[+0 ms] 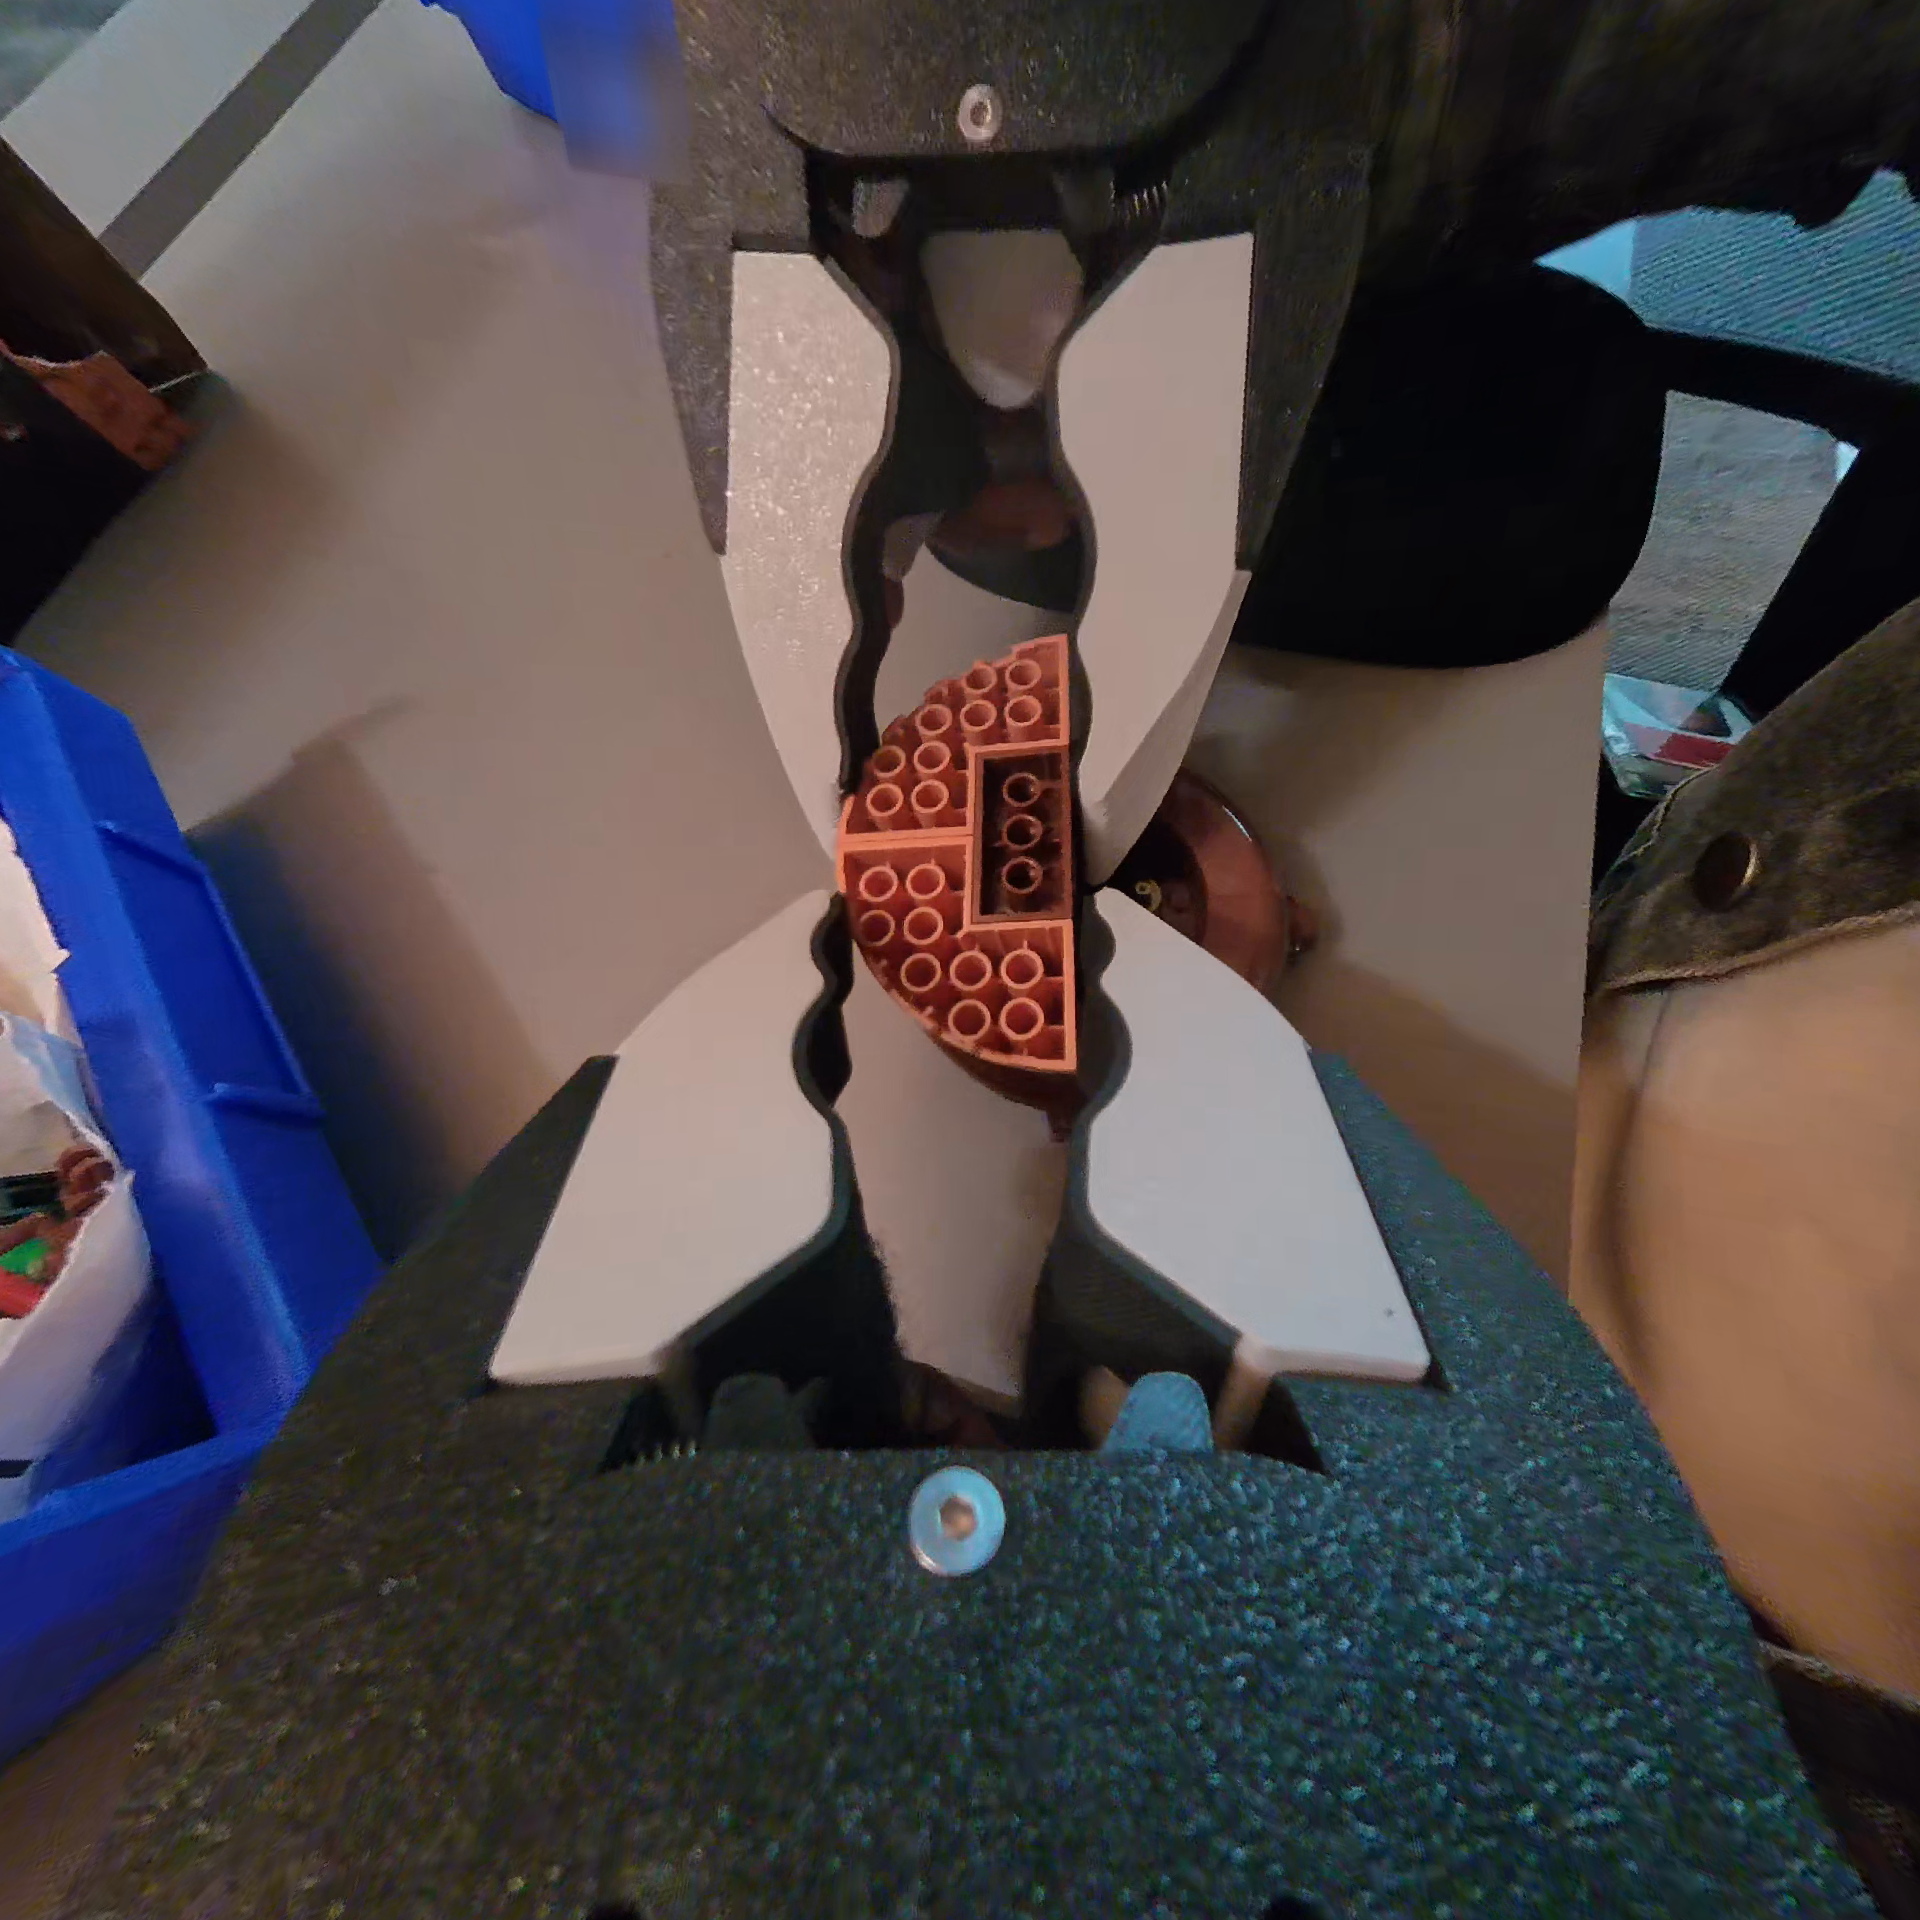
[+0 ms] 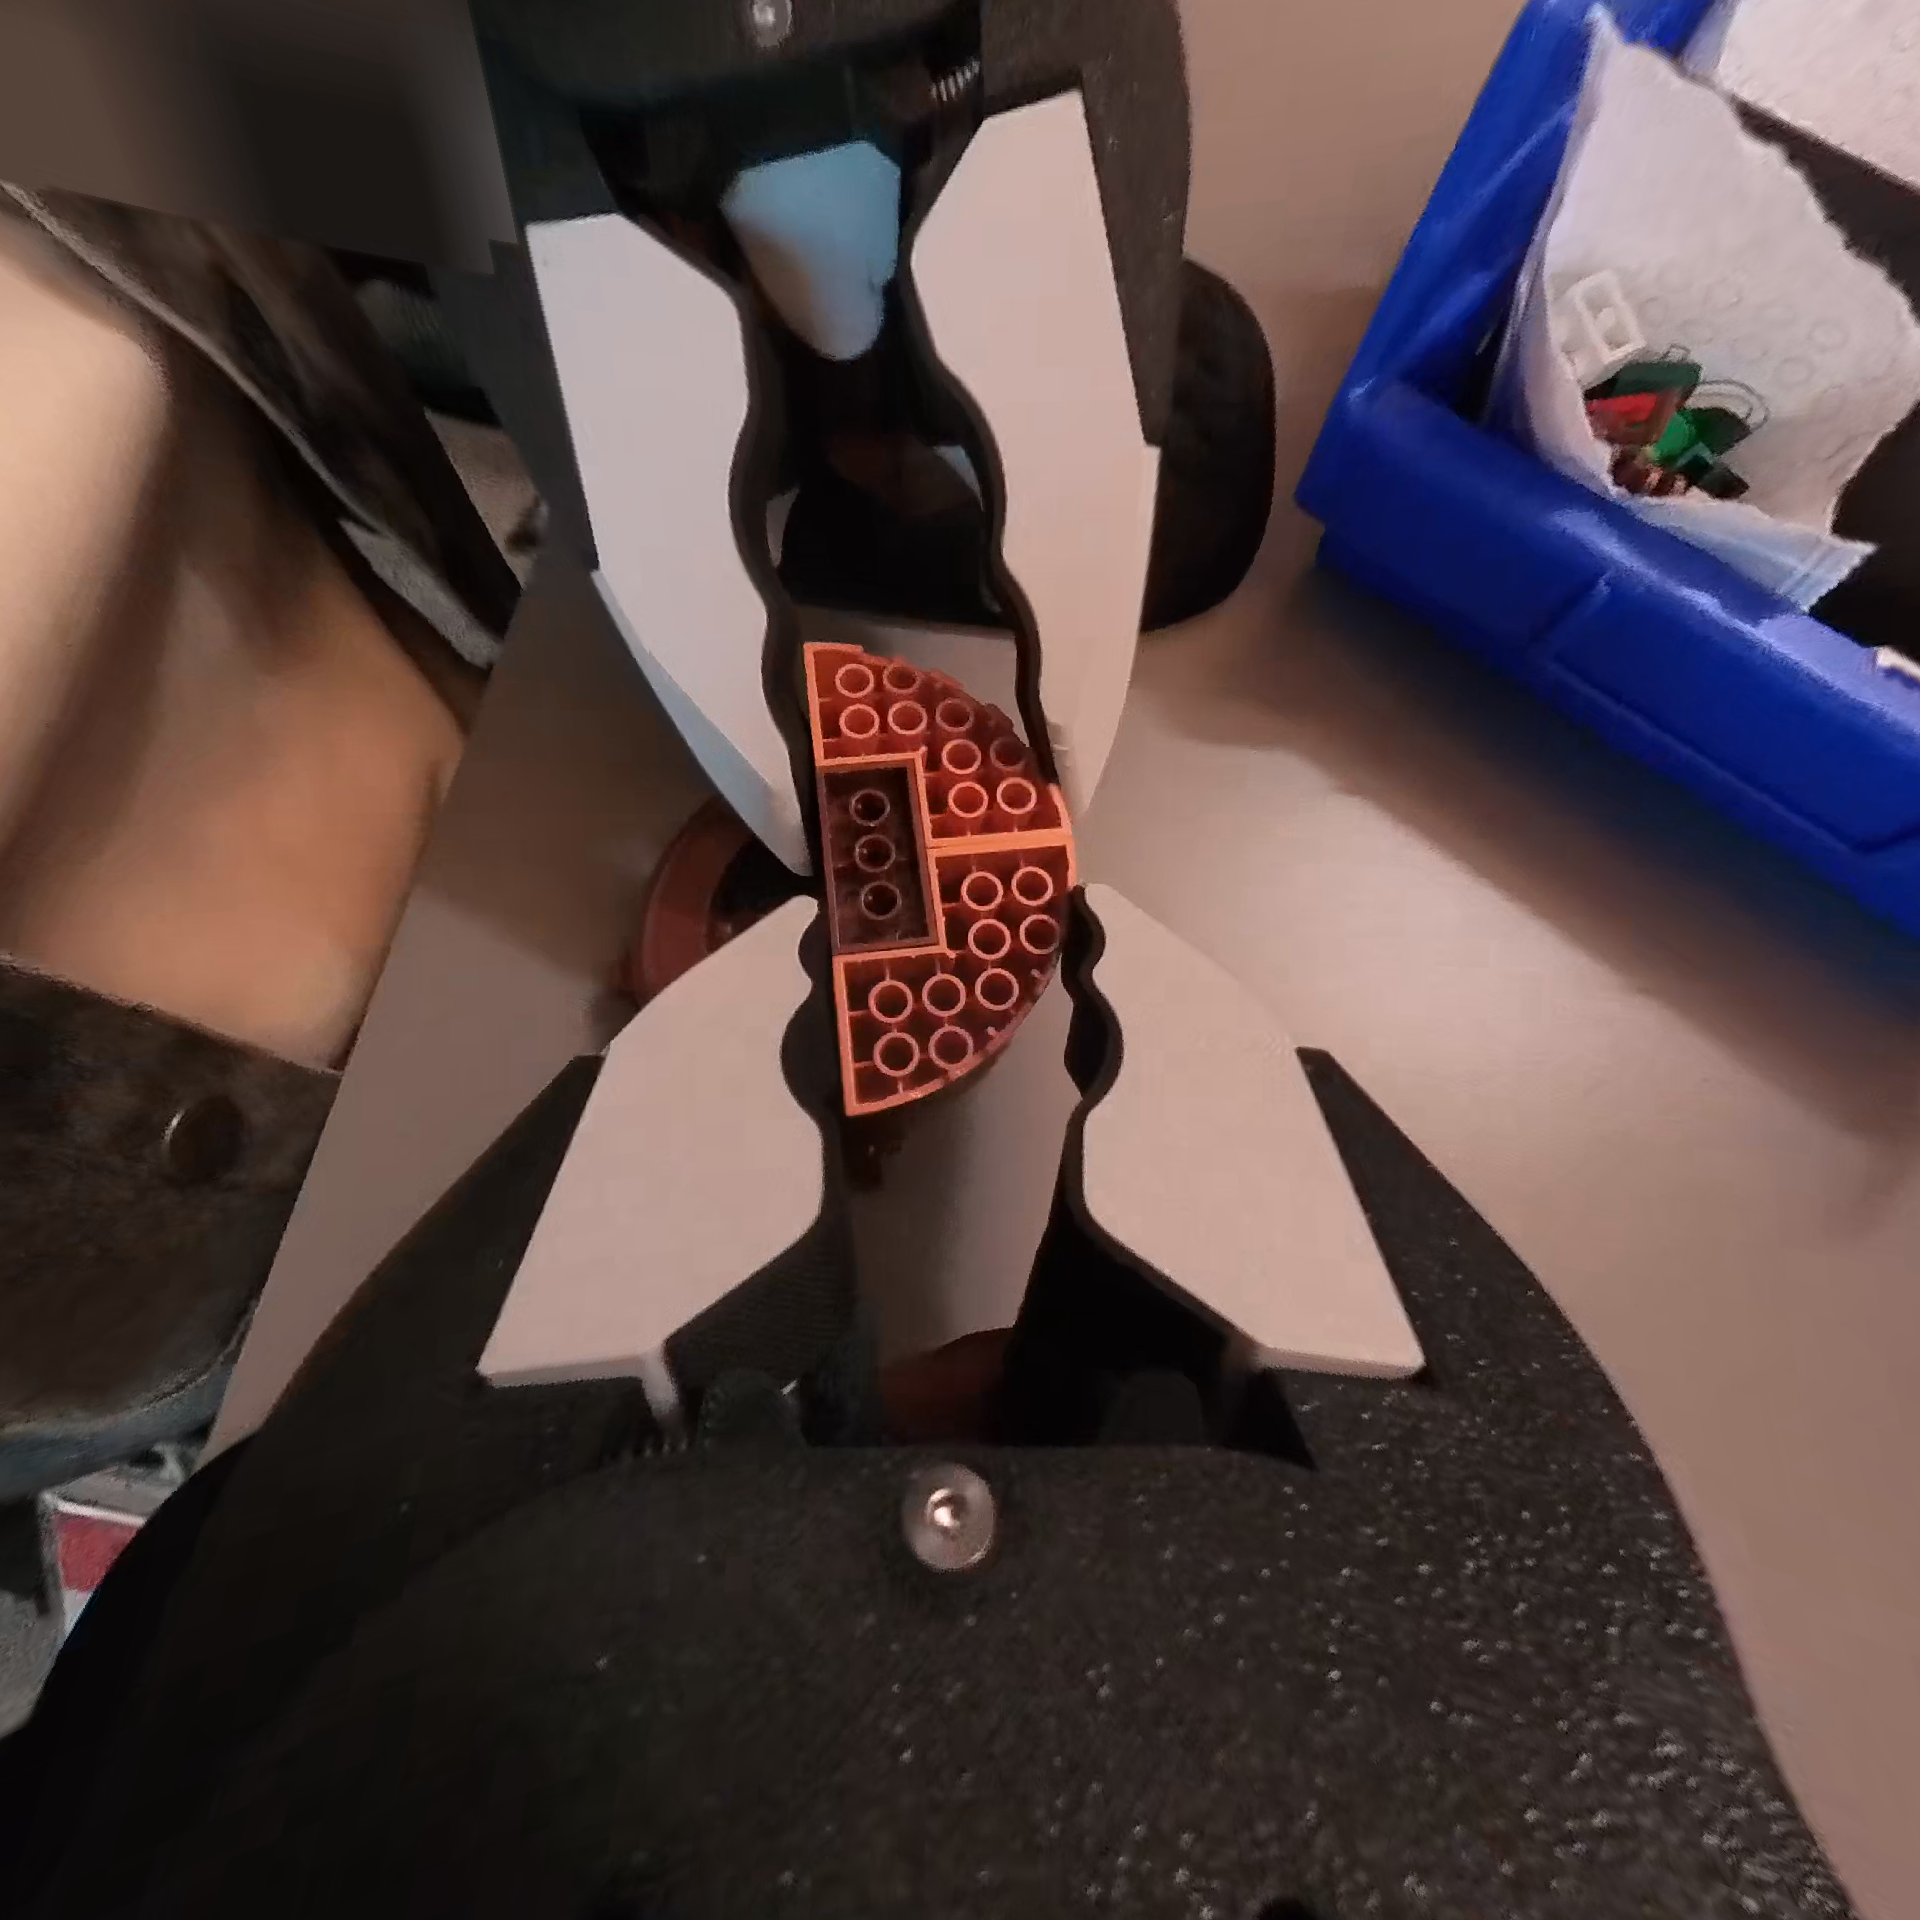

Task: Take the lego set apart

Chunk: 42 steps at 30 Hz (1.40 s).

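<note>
Blue bin (image 1: 156,1091) is chopped off at the left edge, its small bits (image 2: 1662,436) too tiny to make out. A brown round thing (image 1: 1226,883) mostly hides behind the fingers.

Left wrist view: looks forward along left claw (image 1: 961,904), very close, right claw (image 1: 961,821) opposite. Right wrist view: mirror case, along right claw (image 2: 940,909) toward left claw (image 2: 935,821). Both share the orange brick piece (image 1: 935,862) (image 2: 987,873), counter (image 1: 468,623) (image 2: 1351,987), blue bin (image 1: 156,1039) (image 2: 1610,582).
</note>
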Available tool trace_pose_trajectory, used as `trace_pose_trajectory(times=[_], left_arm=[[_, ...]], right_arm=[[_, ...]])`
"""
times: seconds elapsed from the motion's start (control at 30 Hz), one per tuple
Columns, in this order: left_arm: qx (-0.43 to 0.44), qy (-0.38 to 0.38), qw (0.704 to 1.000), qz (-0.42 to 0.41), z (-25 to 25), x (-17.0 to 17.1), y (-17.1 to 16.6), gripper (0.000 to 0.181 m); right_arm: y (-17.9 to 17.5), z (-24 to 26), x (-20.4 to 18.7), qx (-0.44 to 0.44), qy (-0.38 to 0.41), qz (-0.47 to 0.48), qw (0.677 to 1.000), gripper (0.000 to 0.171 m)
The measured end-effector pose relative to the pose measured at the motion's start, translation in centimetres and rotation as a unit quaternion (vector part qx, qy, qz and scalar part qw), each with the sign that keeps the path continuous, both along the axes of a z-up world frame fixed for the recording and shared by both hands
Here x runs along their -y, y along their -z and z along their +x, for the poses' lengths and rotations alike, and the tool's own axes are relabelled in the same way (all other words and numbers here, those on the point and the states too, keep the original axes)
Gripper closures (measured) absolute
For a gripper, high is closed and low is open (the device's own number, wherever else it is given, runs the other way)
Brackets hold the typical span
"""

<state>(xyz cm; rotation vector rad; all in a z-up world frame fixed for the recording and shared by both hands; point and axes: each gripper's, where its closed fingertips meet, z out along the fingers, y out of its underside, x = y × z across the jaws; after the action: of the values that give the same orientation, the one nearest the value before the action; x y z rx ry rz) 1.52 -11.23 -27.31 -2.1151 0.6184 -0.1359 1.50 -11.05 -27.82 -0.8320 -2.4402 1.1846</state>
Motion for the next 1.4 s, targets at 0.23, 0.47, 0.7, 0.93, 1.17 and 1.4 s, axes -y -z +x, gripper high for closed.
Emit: trace_pose_trajectory(times=[0.23,0.47,0.7,0.93,1.17,1.4], left_arm=[[-0.008,0.002,1.000,0.028,0.1,0.1,-0.1,0.140],[-0.022,0.003,1.000,0.015,0.1,0.3,0.0,0.140],[-0.121,0.021,0.991,-0.044,-0.3,0.6,0.0,0.140],[-0.027,0.010,0.999,-0.041,-1.4,0.5,0.2,0.140],[-0.043,0.007,0.999,-0.031,-1.1,0.4,0.1,0.140],[0.003,-0.015,0.999,0.029,-0.7,0.0,-1.8,0.118]], right_arm=[[-0.1,0.1,0.1,-0.025,0.005,-0.007,1.000,0.130],[-0.2,0.1,0.3,-0.043,0.004,0.002,0.999,0.130],[-0.5,-0.1,0.0,-0.008,-0.026,0.205,0.978,0.129],[-6.6,-1.3,-0.6,-0.158,0.048,0.023,0.986,0.130],[-5.4,-0.1,-2.6,-0.120,0.085,-0.016,0.989,0.130],[-7.4,0.1,-2.5,-0.115,0.102,-0.081,0.985,0.130]])
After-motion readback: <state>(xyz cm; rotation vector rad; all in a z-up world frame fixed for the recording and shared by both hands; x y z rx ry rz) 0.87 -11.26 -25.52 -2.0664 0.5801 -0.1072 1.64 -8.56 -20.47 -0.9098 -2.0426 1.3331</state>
